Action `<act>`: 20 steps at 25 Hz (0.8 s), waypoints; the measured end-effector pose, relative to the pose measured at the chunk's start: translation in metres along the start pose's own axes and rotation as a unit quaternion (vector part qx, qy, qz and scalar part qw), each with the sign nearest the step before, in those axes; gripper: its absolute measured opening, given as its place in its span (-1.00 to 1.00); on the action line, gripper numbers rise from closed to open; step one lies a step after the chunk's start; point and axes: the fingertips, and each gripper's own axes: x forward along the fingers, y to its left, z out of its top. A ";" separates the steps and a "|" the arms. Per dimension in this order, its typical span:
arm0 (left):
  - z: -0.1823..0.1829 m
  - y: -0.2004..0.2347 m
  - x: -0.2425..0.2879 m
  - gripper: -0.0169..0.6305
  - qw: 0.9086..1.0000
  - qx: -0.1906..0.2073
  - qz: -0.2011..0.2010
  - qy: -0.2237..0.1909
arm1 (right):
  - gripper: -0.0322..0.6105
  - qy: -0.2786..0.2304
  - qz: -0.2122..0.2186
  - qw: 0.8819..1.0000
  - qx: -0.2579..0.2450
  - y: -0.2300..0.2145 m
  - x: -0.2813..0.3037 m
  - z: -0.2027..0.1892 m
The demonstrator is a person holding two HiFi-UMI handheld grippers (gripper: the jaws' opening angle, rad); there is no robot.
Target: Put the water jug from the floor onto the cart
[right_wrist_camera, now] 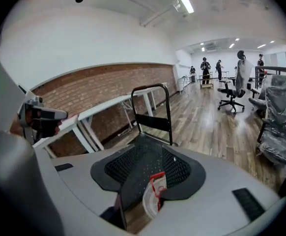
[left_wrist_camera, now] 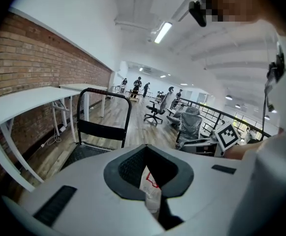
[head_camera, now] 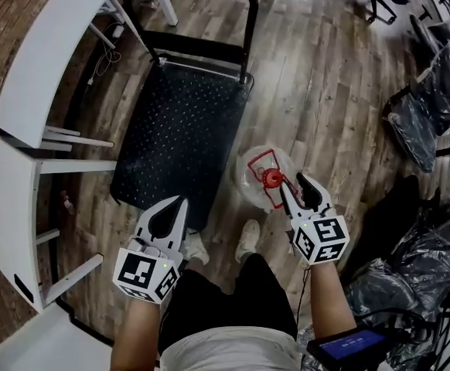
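The clear water jug [head_camera: 257,168] with a red cap and red handle stands on the wooden floor just right of the black cart [head_camera: 178,122]. My right gripper [head_camera: 294,182] is open right beside the cap, with nothing between its fingers. My left gripper [head_camera: 182,201] is shut and empty over the cart's near edge. A strip of the jug [left_wrist_camera: 150,183] shows between the jaws in the left gripper view, and the jug [right_wrist_camera: 152,196] shows the same way in the right gripper view. The cart's handle [right_wrist_camera: 153,90] stands upright at its far end.
White tables [head_camera: 47,60] line the brick wall left of the cart. Plastic-wrapped office chairs [head_camera: 434,99] crowd the right side. The person's shoes [head_camera: 248,238] are close behind the jug. A dark device with a blue screen [head_camera: 349,346] hangs at the lower right.
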 end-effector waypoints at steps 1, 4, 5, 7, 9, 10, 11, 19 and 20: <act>-0.008 0.002 0.005 -0.95 1.000 -0.001 0.004 0.004 | -0.42 0.008 -0.003 1.000 -0.005 -0.007 0.009 -0.011; -0.034 0.010 0.016 -0.95 1.000 -0.004 0.015 0.012 | -0.31 0.032 -0.012 0.999 -0.020 -0.026 0.035 -0.044; -0.043 0.013 0.018 -0.95 1.000 -0.006 0.017 0.016 | -0.25 0.041 -0.013 0.999 -0.024 -0.031 0.043 -0.055; -0.063 0.018 0.020 -0.95 0.999 -0.013 0.020 0.024 | -0.12 0.060 -0.014 0.998 -0.033 -0.037 0.057 -0.079; -0.080 0.023 0.021 -0.95 0.999 -0.020 0.024 0.032 | -0.04 0.080 -0.013 0.996 -0.040 -0.041 0.069 -0.101; -0.087 0.025 0.021 -0.95 0.999 -0.022 0.026 0.035 | -0.01 0.089 -0.012 0.995 -0.043 -0.042 0.076 -0.111; -0.093 0.028 0.022 -0.95 0.999 -0.023 0.026 0.036 | 0.02 0.097 -0.012 0.994 -0.046 -0.043 0.083 -0.120; -0.140 0.044 0.027 -0.95 0.997 -0.054 0.038 0.042 | 0.22 0.162 -0.004 0.984 -0.071 -0.058 0.125 -0.186; -0.143 0.044 0.027 -0.95 0.997 -0.058 0.038 0.042 | 0.24 0.168 -0.004 0.983 -0.074 -0.060 0.127 -0.191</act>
